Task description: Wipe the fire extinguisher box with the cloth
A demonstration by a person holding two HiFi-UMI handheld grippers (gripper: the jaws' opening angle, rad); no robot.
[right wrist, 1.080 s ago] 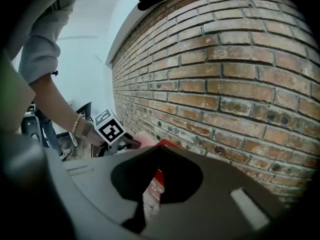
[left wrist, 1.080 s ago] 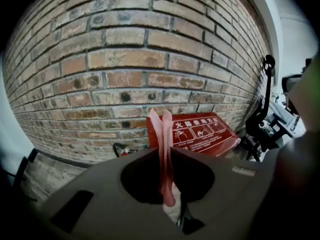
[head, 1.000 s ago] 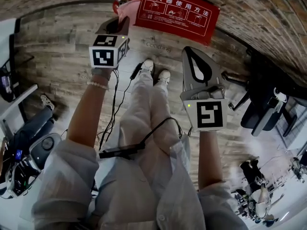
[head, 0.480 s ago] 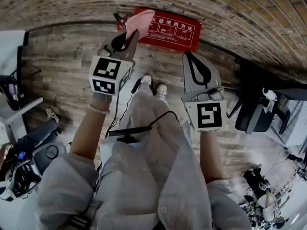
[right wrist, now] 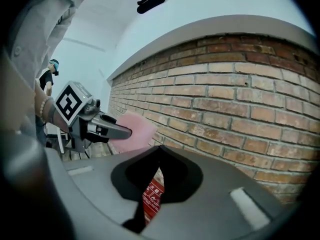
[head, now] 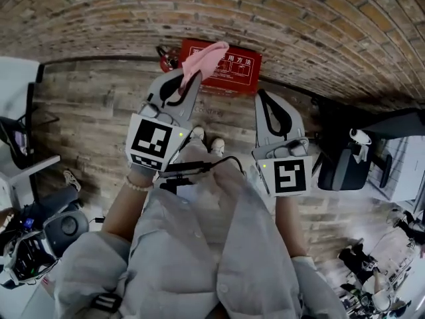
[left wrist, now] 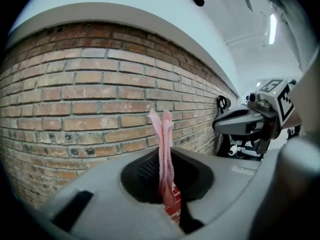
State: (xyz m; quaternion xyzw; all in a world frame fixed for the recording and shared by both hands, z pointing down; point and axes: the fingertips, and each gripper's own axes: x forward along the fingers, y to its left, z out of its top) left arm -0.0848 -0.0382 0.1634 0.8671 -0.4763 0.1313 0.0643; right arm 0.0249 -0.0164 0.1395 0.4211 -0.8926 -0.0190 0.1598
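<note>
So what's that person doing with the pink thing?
The person holds a gripper in each hand. The left gripper is pinching a pink cloth and holding it up near the red fire extinguisher box, which sits on the floor against the brick wall. The right gripper is shut with nothing in it, off to the side. The cloth does not look pressed on the box yet.

The cloth (head: 204,60), in the left gripper (head: 190,78), hangs before the fire extinguisher box (head: 238,70) against the brick wall (head: 279,18).
</note>
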